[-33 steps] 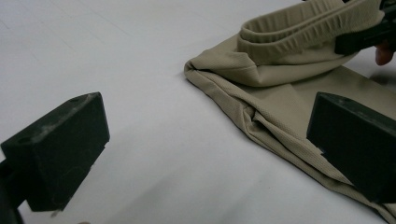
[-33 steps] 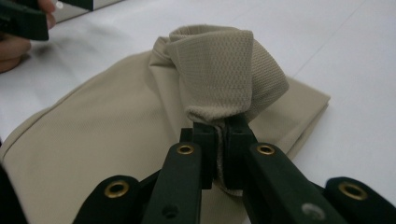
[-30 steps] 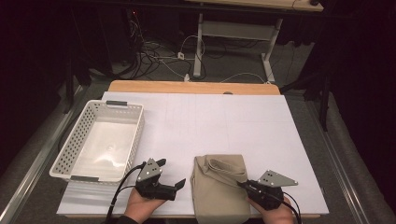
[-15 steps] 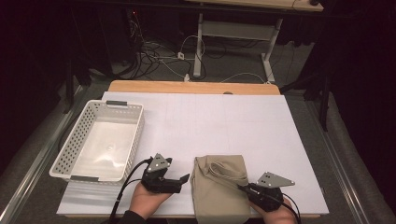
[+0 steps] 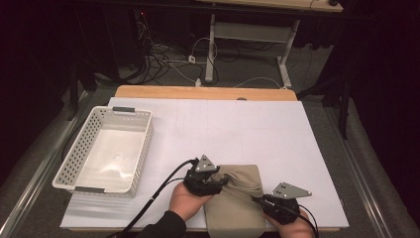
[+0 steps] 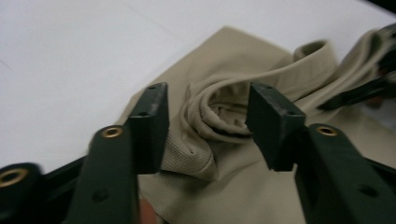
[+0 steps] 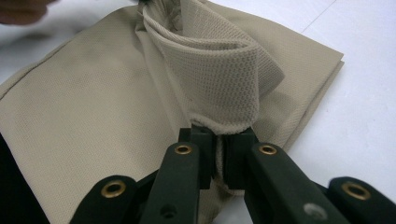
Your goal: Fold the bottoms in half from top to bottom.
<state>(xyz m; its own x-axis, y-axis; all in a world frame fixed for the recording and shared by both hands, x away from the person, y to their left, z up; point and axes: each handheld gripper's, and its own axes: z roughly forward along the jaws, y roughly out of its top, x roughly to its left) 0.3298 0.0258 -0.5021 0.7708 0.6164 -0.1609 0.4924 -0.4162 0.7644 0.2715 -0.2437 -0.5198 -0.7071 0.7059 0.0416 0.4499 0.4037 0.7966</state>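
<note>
The beige garment (image 5: 235,198) lies at the counter's (image 5: 257,129) near edge: soft, light, limp knit. My right gripper (image 7: 218,156) pinches a fold. My left gripper (image 6: 205,123) has been closing around the rolled collar, pads not yet pressing. I judge bunched folds the best hold.

We see a white plastic basket (image 5: 106,148) with perforated walls at the left of the table, standing empty on a white sheet (image 5: 233,129) that covers most of the tabletop. Past the far edge of that sheet we see a strip of bare wooden table (image 5: 205,92). On the dark floor beyond it we find a tangle of white and black cables (image 5: 173,59) with a small white plug block (image 5: 190,59) among them. Farther back we make out the pale metal frame of another desk (image 5: 247,29), its legs standing on the floor.
</note>
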